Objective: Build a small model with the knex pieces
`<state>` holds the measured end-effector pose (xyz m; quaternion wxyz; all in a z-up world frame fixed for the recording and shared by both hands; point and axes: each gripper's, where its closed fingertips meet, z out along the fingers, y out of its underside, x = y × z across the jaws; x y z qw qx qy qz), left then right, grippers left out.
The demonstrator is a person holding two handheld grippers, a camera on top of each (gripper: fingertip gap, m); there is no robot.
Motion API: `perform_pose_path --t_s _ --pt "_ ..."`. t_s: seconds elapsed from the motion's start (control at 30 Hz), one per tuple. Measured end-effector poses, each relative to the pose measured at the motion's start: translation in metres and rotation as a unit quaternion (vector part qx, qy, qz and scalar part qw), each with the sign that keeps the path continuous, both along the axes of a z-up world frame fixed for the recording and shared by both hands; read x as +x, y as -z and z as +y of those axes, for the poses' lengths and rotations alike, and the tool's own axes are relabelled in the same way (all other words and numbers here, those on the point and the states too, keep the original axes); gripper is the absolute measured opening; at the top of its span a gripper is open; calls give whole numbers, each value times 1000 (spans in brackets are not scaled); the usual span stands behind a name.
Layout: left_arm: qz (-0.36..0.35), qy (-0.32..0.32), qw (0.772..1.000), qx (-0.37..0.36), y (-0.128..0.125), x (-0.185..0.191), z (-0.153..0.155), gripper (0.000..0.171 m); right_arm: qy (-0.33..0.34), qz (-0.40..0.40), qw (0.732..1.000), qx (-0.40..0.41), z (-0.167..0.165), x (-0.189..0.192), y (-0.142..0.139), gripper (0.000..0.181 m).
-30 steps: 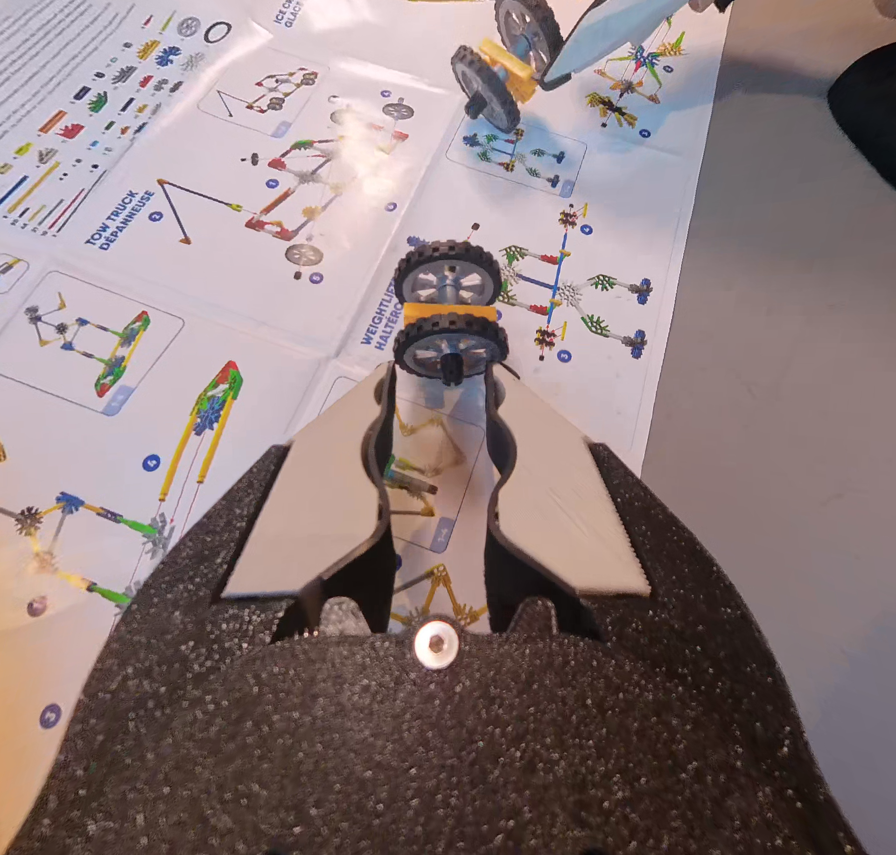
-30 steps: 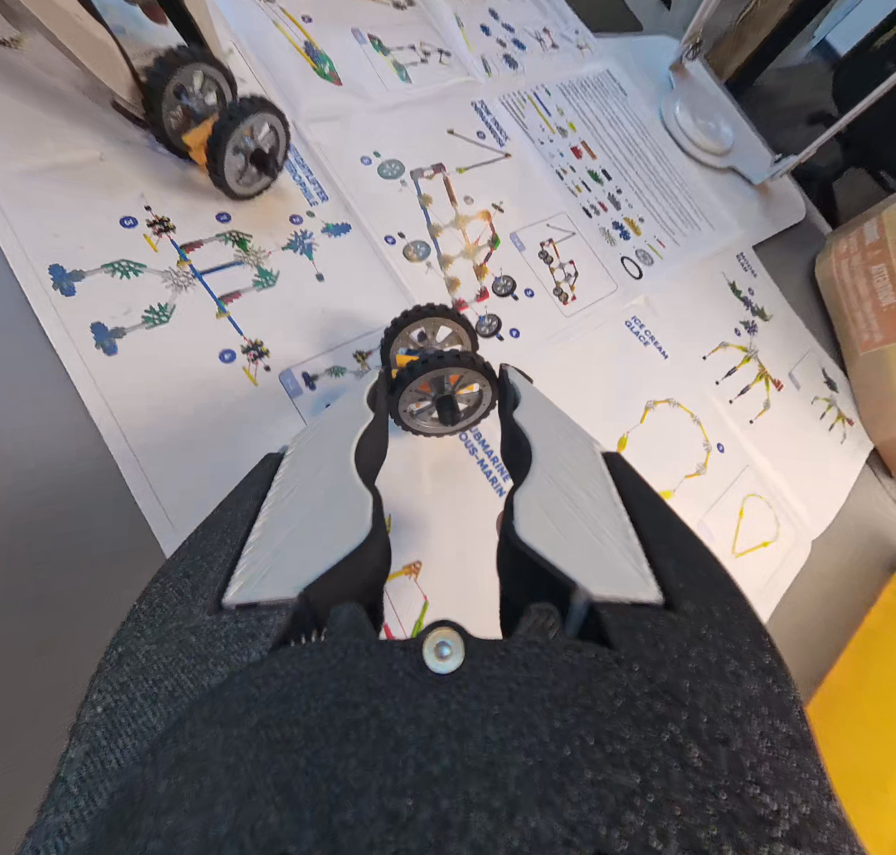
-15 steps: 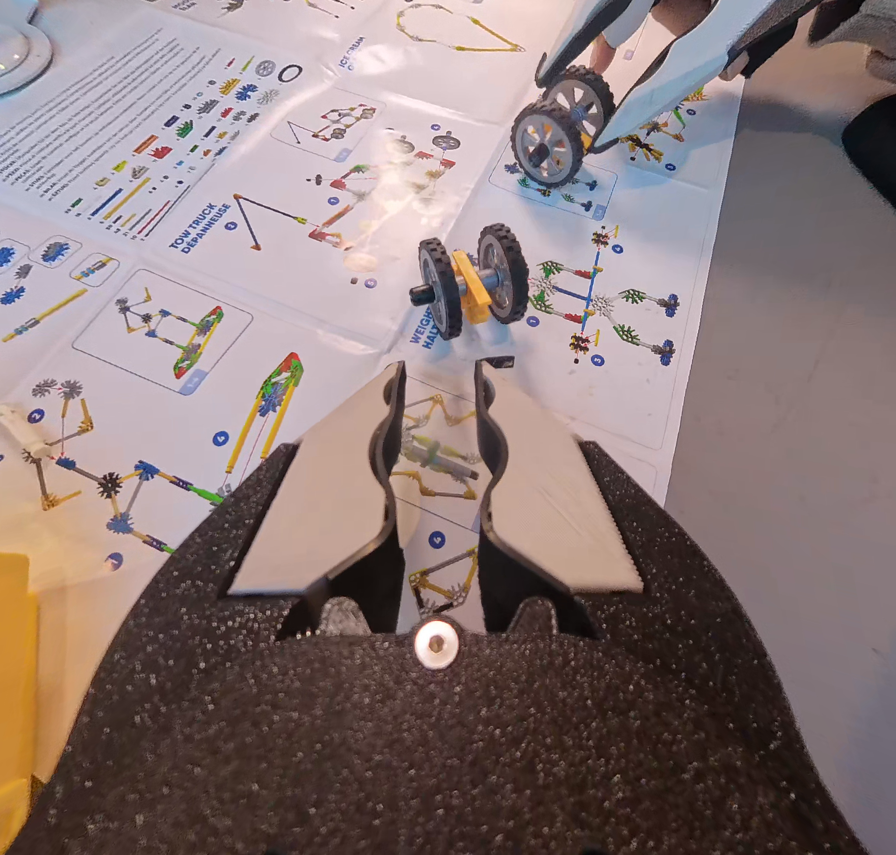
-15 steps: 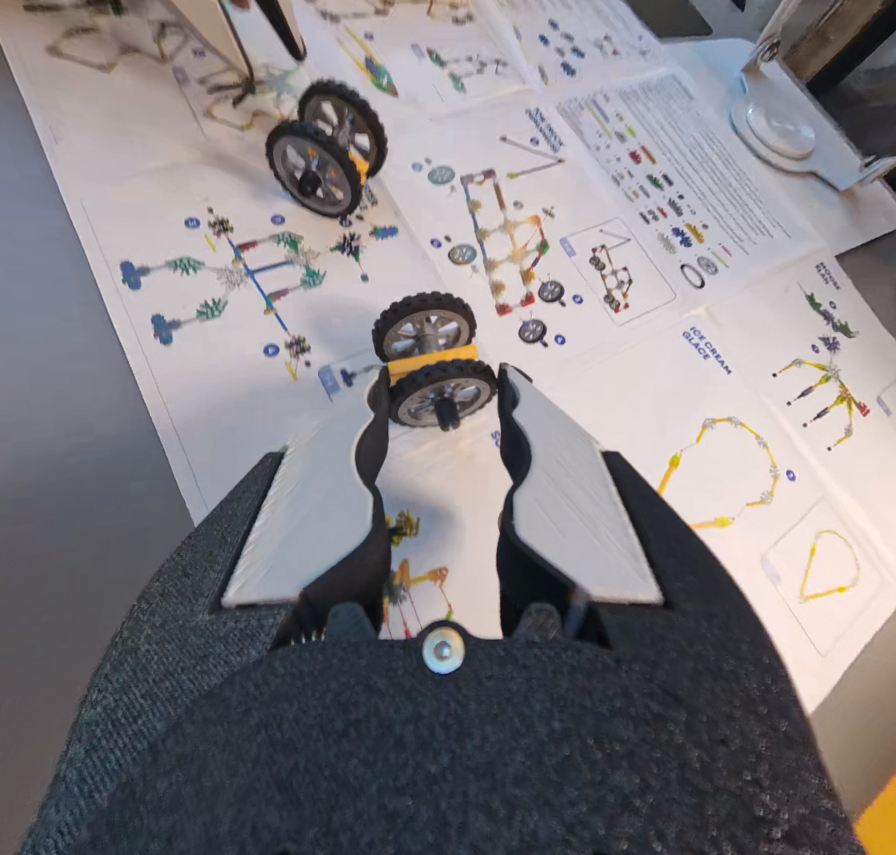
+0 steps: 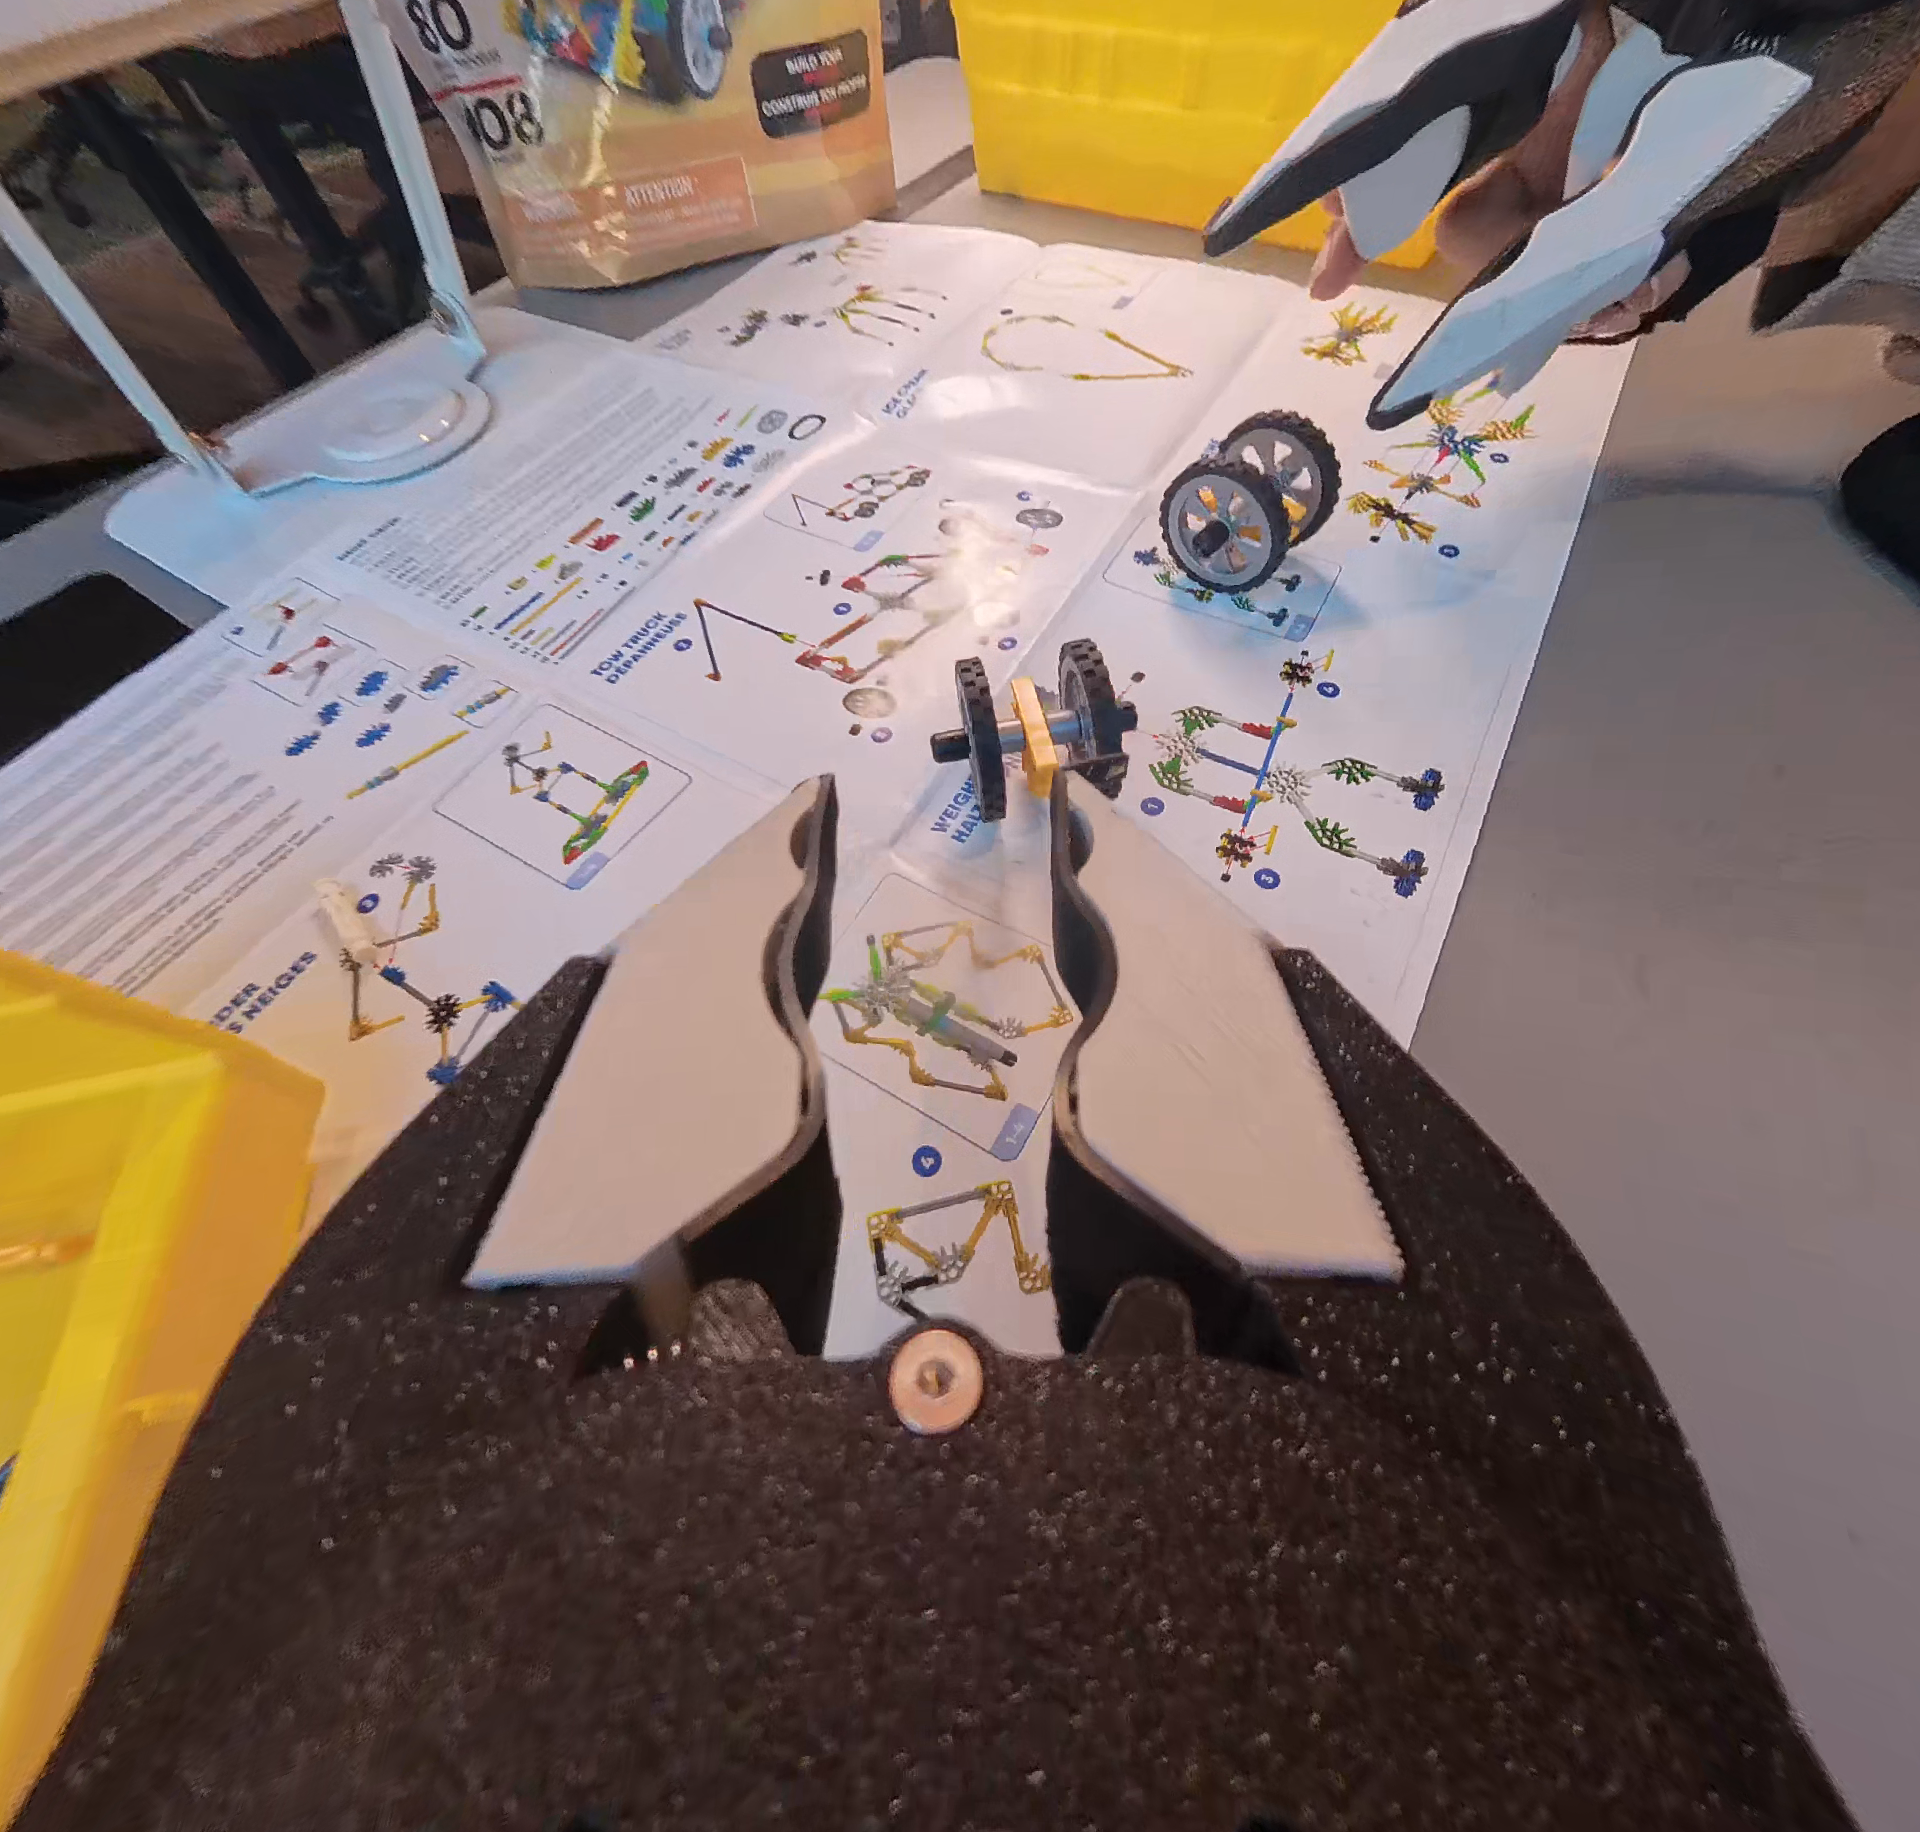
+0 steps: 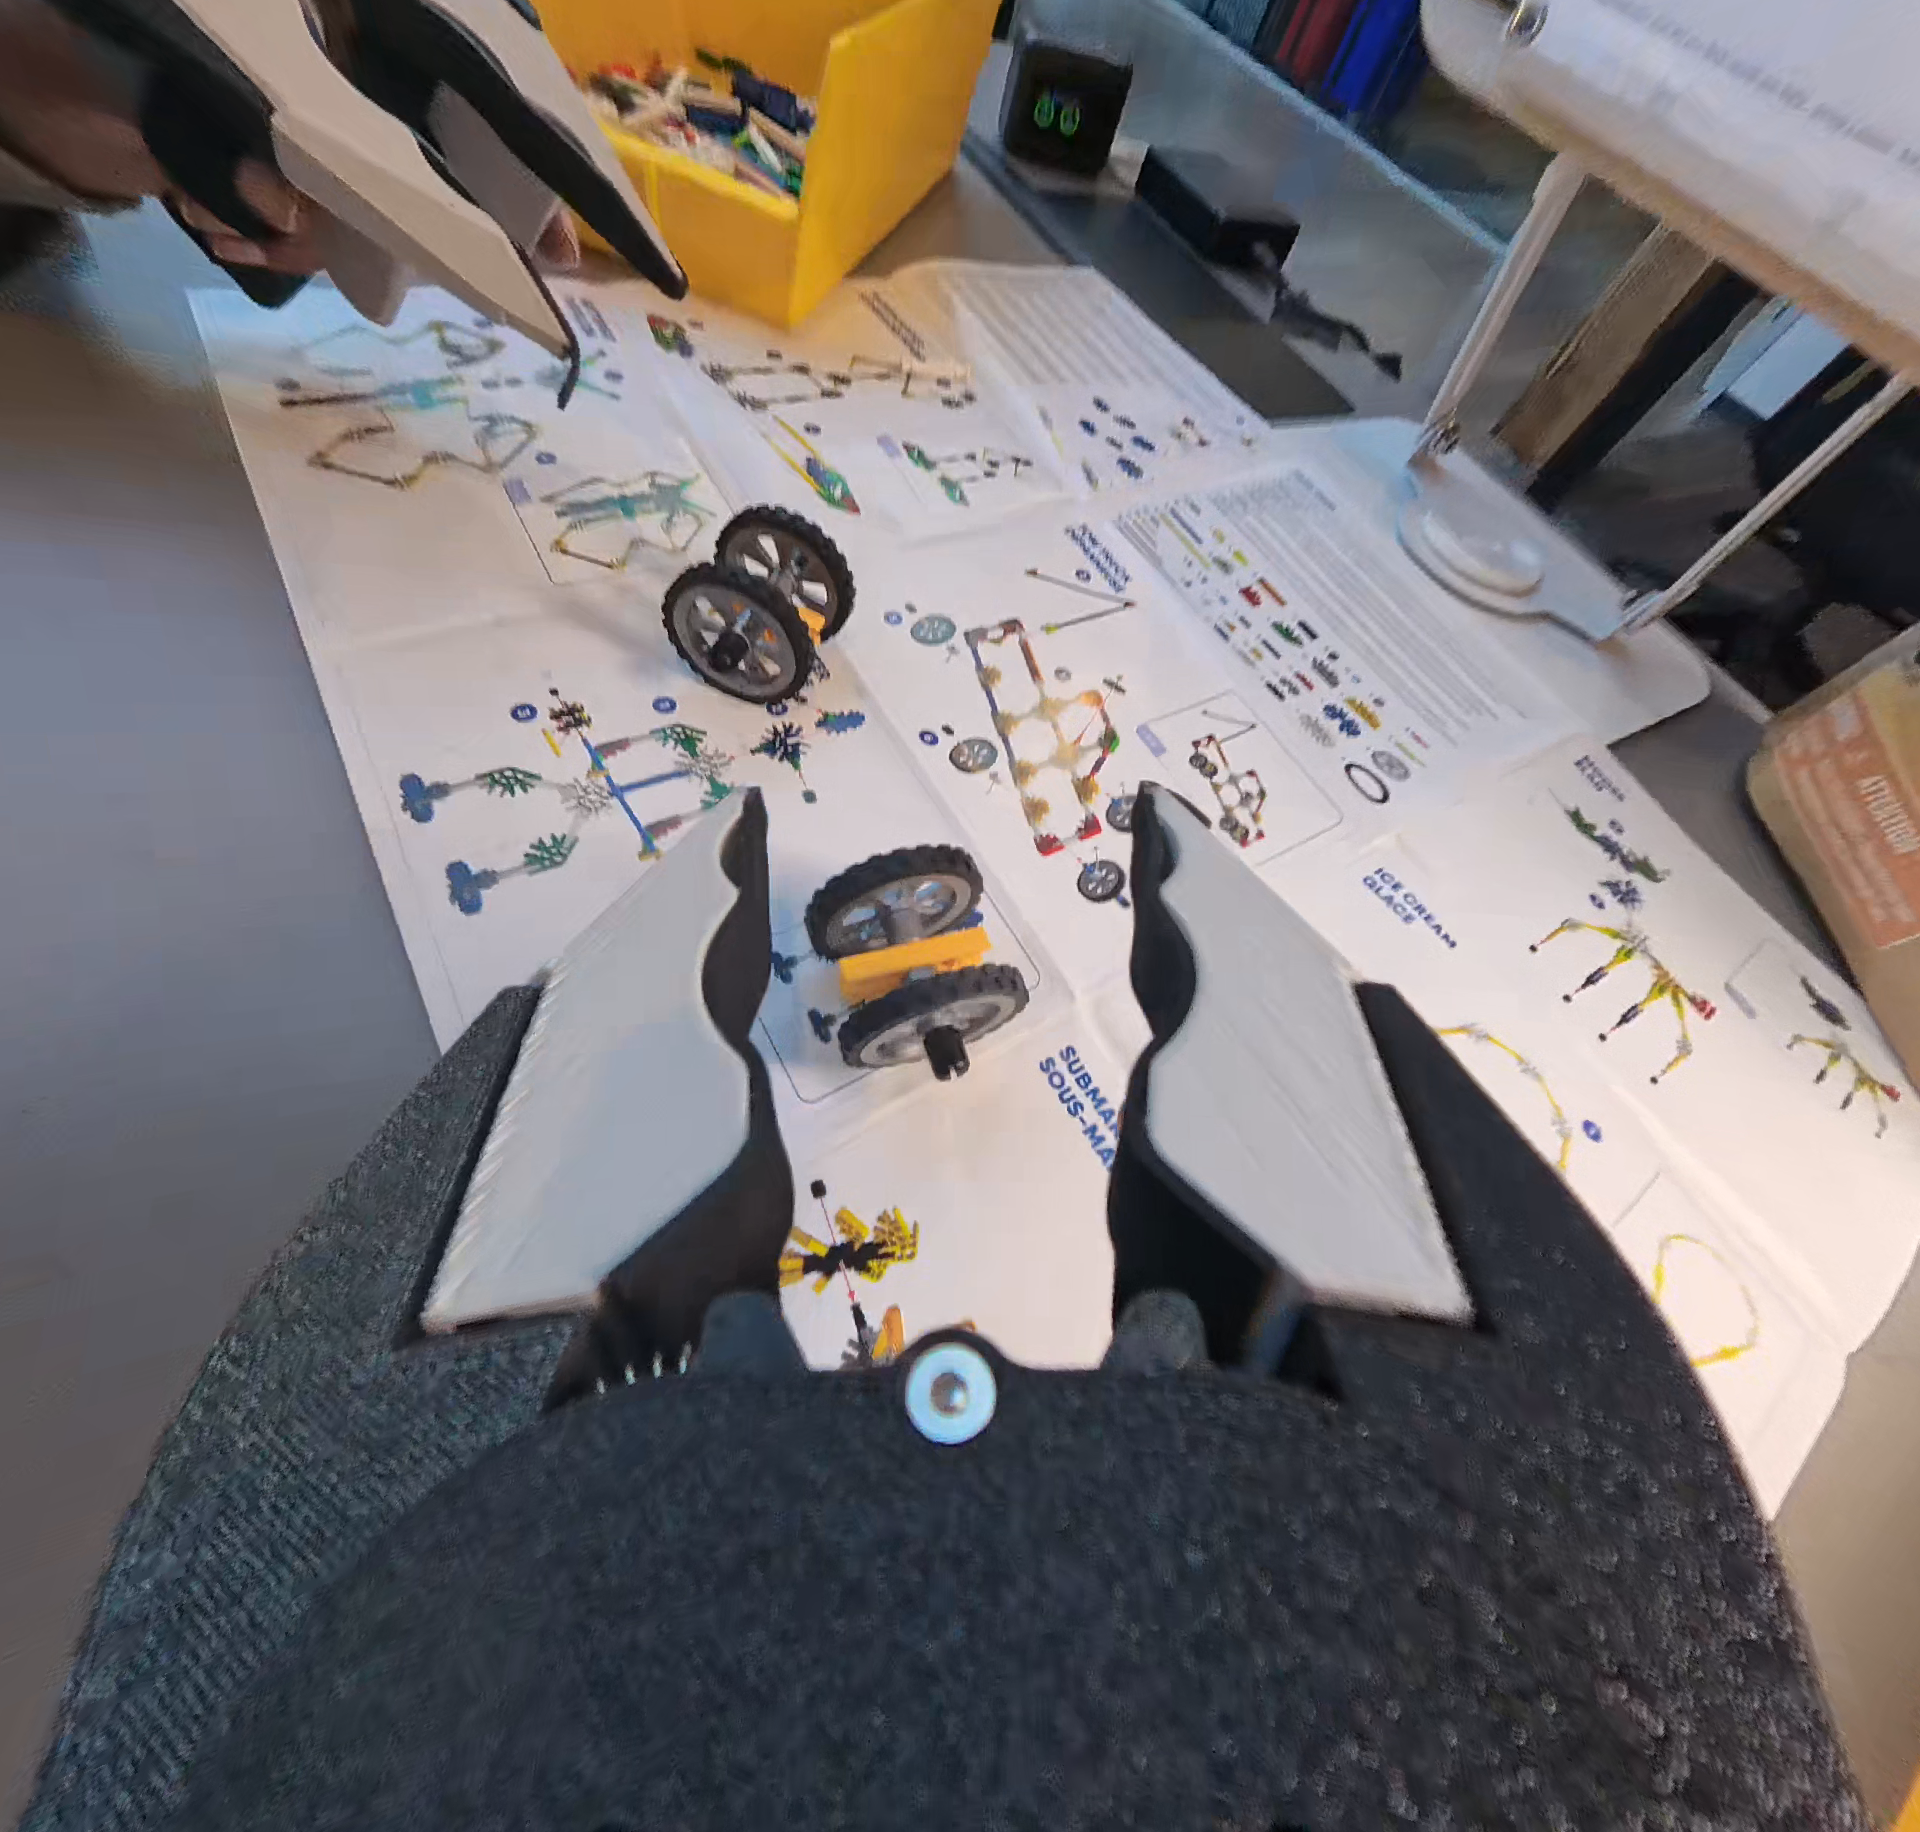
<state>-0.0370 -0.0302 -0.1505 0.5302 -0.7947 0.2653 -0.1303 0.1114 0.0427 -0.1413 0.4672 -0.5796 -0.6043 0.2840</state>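
In the left wrist view, the left gripper [image 5: 940, 795] is seen spread and empty just short of a wheel pair [image 5: 1031, 730] on the instruction sheet [image 5: 582, 702]. In the right wrist view, the right gripper [image 6: 945, 806] is held wide above a second wheel pair [image 6: 914, 956], nothing gripped

grey tabletop [image 5: 1714, 847] | white lamp base [image 5: 395, 426] | bookshelf [image 6: 1299, 6] behind

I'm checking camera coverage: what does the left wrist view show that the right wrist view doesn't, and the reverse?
Only the left wrist view shows the large yellow plastic crate at the table's far edge. Only the right wrist view shows the small black device with green lights and the loose colourful building pieces in a yellow bin. Both show the white instruction sheet, both black-tyred wheel pairs on yellow connectors, the white lamp base, and both open grippers.
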Motion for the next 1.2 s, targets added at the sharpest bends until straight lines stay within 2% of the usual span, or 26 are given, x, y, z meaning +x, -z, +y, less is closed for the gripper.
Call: perform_pose_path --t_s 0.17,0.23,0.3,0.4,0.5,0.57,0.63,0.7,0.8,1.07,1.2 --pt "-4 -35 997 65 -43 -2 -20 45 -31 45 998 -2 -32 -5 -31 57" --pt "-25 -24 996 80 -58 9 -36 45 -69 69 995 -29 -61 -9 -45 40" --pt "-51 7 995 85 -70 28 -54 45 -138 100 984 -56 -102 -14 -61 19" --pt "-132 86 985 76 -89 67 -85 50 -239 147 950 -135 -156 -17 -82 11" --pt "-246 162 954 53 -107 102 -114 55 -320 185 902 -222 -191 -14 -94 17" --pt "-289 191 937 41 -110 119 -127 55 -371 207 861 -279 -214 -8 -105 25" --pt "-308 206 928 30 -107 132 -135 55 -396 219 838 -304 -229 -6 -111 26" --pt "-322 215 922 22 -103 141 -140 55 -412 217 826 -317 -241 -5 -113 23" --pt "-340 222 914 14 -102 147 -147 55 -425 203 824 -315 -252 -2 -111 17" --pt "-359 243 901 1 -104 157 -157 54 -441 211 801 -346 -253 12 -112 15" --pt "-378 259 889 -11 -106 161 -159 55 -458 237 764 -388 -246 21 -121 13"
